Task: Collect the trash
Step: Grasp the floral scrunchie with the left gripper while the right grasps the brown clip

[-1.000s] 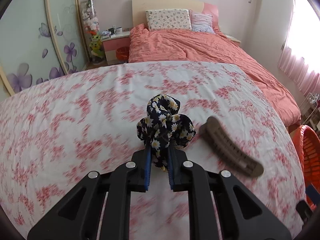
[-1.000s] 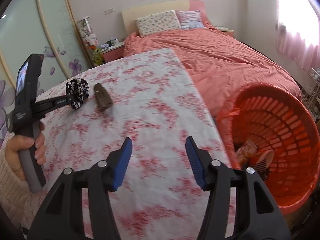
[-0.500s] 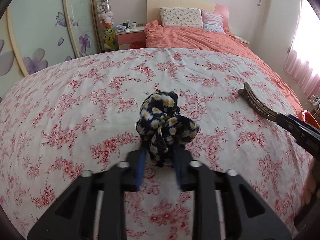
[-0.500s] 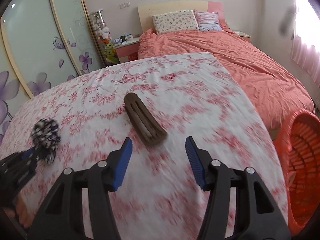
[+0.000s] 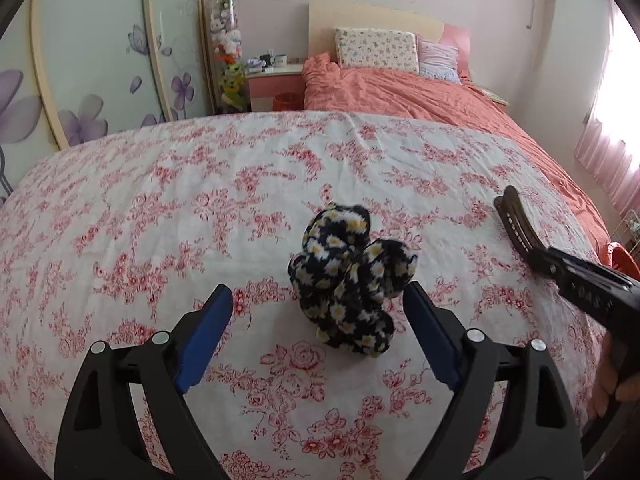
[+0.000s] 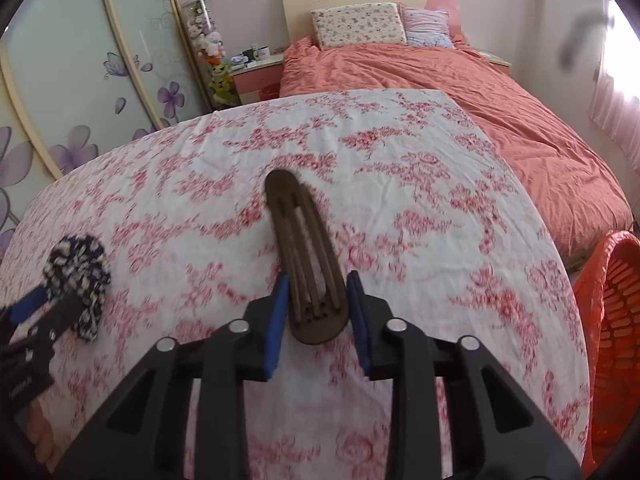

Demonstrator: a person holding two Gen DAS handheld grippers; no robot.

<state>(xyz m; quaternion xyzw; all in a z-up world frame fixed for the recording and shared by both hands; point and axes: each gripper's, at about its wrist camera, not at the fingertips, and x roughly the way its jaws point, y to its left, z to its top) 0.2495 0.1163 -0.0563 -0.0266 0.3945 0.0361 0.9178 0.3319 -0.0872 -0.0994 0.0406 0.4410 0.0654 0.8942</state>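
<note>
A black scrunchie with daisies (image 5: 350, 276) lies on the floral tablecloth (image 5: 200, 208), between the wide-open blue pads of my left gripper (image 5: 318, 320); it also shows in the right wrist view (image 6: 78, 272). A long brown hair clip (image 6: 306, 256) lies on the cloth with its near end between the pads of my right gripper (image 6: 318, 300), which has closed in around it. The clip (image 5: 516, 224) and the right gripper (image 5: 548, 260) show at the right of the left wrist view.
An orange laundry basket (image 6: 612, 344) stands off the table's right edge. Beyond the table is a bed with a salmon duvet (image 6: 480, 92), a nightstand (image 5: 274, 84) and sliding wardrobe doors (image 5: 100, 60) on the left.
My left gripper has opened and released the scrunchie onto the cloth. My right gripper has moved left to the brown clip and closed in on its near end.
</note>
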